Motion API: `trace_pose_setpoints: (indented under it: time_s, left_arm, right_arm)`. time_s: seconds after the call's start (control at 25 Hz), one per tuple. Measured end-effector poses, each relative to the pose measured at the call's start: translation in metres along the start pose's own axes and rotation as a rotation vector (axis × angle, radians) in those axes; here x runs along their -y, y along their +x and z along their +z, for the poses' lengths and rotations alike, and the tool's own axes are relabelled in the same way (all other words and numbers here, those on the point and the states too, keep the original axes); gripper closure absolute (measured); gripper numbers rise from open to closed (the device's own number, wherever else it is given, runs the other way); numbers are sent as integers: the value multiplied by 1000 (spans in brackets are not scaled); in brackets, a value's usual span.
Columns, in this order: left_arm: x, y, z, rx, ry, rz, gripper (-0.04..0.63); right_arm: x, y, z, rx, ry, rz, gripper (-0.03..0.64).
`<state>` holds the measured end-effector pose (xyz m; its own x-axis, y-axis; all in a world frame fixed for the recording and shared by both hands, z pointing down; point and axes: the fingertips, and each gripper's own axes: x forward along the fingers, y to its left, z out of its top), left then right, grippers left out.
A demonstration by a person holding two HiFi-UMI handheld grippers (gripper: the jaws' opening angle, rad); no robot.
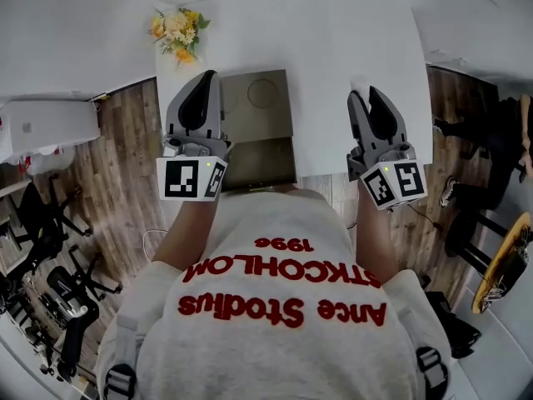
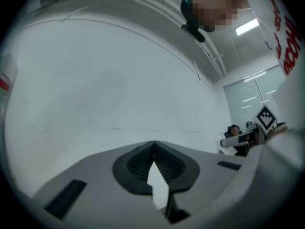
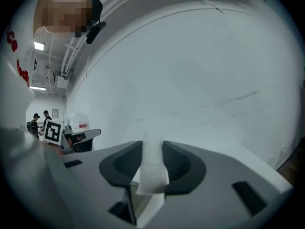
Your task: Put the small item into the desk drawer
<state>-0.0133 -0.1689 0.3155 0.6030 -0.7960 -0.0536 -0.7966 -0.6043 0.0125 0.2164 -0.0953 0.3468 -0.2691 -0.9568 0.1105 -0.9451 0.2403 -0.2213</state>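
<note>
sweatshirt print "1996"; right gripper holds small item

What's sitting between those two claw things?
The brownish drawer box, on the white desk, lies between left gripper and right gripper; head view shows it.

The person's grey sweatshirt covers the near edge of the white bench and of the drawer. The left gripper hides the drawer's left side. The small white item in the right gripper jaws has its lower end hidden; what it is cannot be told. A yellow object is cut off at the head view's right edge. Distant people are too small to make out.
</note>
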Motion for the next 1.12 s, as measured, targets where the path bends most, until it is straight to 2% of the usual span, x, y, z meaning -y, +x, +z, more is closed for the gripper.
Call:
trace_pose_setpoints:
  time_s: [0.16, 0.6, 0.88, 1.12]
  left_arm:
    - [-9, -5, 10, 26, 15, 29, 588]
    - [-40, -36, 14, 30, 33, 152, 588]
    - [-54, -57, -5, -21, 8, 202, 588]
    - [-56, -73, -36, -89, -38, 225, 588]
  right_arm:
    - [-10, 5, 15, 37, -21, 33, 483]
    - [-53, 36, 18, 23, -41, 191, 483]
    - [-95, 50, -19, -130, -32, 325, 482]
    - [-126, 44, -75, -284, -6, 423, 482]
